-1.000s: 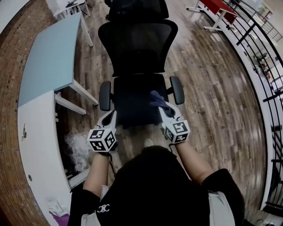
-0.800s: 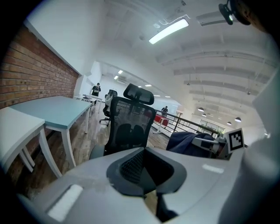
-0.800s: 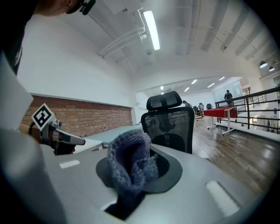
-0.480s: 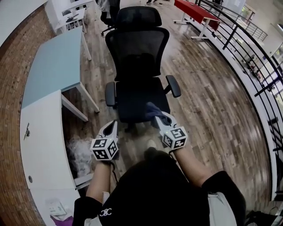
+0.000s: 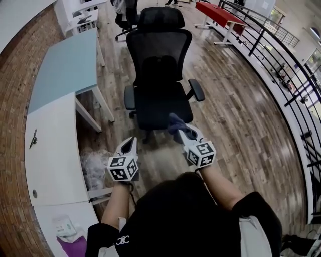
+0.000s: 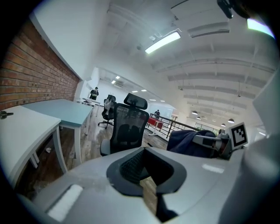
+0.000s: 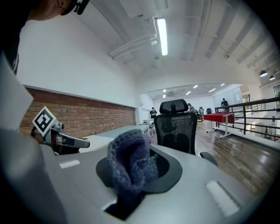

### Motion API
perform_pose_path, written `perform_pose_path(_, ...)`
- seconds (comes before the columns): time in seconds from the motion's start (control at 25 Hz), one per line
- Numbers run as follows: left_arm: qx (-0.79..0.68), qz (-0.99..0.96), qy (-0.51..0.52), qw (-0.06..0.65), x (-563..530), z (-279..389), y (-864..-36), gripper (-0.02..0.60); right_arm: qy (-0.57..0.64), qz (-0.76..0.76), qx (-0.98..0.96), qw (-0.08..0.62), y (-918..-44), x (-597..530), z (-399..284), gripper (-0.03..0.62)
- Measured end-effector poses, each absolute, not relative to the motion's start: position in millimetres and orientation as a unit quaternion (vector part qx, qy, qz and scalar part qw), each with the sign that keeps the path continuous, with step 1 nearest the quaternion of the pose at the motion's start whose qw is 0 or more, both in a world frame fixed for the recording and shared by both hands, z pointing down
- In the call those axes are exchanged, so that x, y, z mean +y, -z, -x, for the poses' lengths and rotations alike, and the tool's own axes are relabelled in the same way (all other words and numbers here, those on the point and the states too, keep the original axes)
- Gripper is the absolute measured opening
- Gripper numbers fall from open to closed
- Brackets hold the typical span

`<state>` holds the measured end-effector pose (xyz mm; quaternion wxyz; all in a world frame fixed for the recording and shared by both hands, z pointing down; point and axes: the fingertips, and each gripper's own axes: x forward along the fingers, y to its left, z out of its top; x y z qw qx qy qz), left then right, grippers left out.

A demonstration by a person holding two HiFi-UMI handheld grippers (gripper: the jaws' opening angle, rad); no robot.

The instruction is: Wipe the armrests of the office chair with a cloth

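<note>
A black mesh office chair [image 5: 158, 75] stands on the wood floor ahead of me, facing me, also in the left gripper view [image 6: 127, 127] and the right gripper view [image 7: 177, 127]. Its left armrest [image 5: 130, 97] and right armrest [image 5: 196, 90] are bare. My right gripper [image 5: 181, 129] is shut on a dark blue cloth [image 5: 175, 122], just in front of the seat's front edge; the cloth [image 7: 131, 164] bulges between its jaws. My left gripper [image 5: 130, 144] hangs shut and empty, short of the chair on its left side, touching nothing.
A light blue desk [image 5: 65, 65] and a white desk [image 5: 50, 145] run along the left, with a crumpled plastic bag [image 5: 93, 165] under them. A black railing [image 5: 281, 65] borders the right. A red table [image 5: 215, 12] and another chair [image 5: 123, 15] stand farther back.
Both grippers have drawn back from the chair. The right one, still holding the cloth, was over the seat beside the right armrest and is now off the seat's front edge.
</note>
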<state>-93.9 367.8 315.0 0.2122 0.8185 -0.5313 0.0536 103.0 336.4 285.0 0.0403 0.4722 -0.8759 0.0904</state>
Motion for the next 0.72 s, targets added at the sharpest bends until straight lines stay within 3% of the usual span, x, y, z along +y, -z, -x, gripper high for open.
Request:
perform_pose_path(0.28,-0.535,-0.819,-0.073,0.195,385,85,-317,0.006,-0.083,-0.471,-0.877,0.035,-282,351,-108,0.052)
perform_pose_path(0.72,-0.523,-0.826,-0.081,0.196,399,16,-316,0.006,-0.089,-0.474,-0.876,0.027,-281,372,-170,0.051)
